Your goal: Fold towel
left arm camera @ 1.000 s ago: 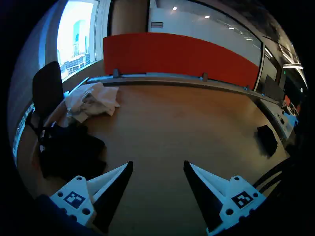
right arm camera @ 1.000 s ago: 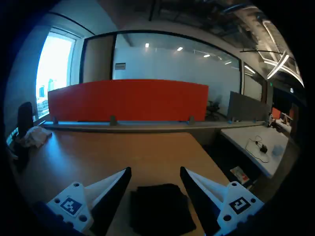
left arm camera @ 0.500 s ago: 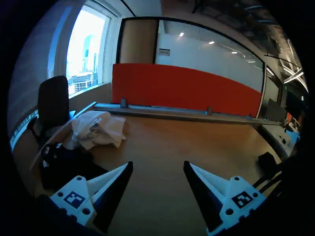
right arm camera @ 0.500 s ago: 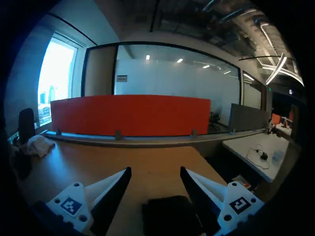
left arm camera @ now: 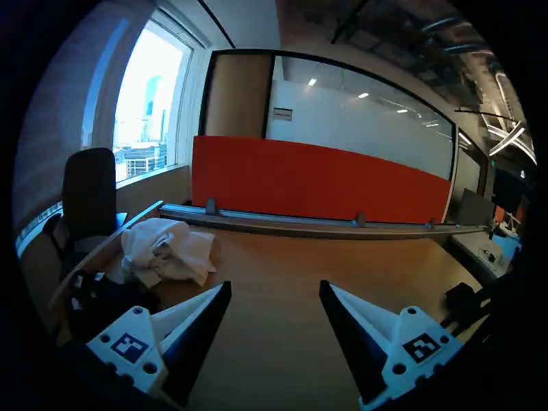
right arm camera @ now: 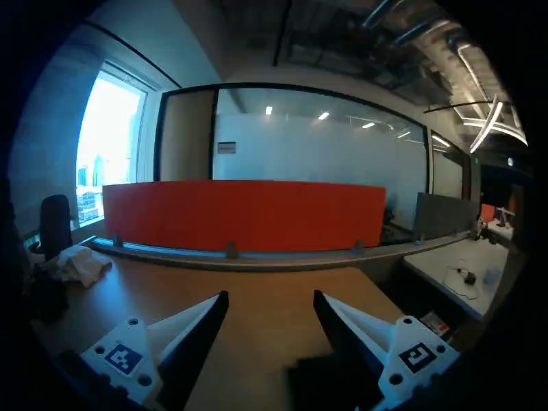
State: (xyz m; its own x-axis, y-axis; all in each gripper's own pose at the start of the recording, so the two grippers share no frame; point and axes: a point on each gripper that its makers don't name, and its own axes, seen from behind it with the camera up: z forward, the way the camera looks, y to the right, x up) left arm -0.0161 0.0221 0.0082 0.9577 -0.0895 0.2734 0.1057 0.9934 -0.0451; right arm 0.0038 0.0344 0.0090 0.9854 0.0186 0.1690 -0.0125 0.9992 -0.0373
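wooden desk (left arm camera: 288, 274) backed by a red divider (left arm camera: 315, 181), bright window (left arm camera: 147, 116) beyond, white towel (left arm camera: 168, 250) crumpled in a heap at the desk's window end, near a black chair (left arm camera: 89, 192), left gripper (left arm camera: 274, 301) and right gripper (right arm camera: 270, 308) both spread wide, empty
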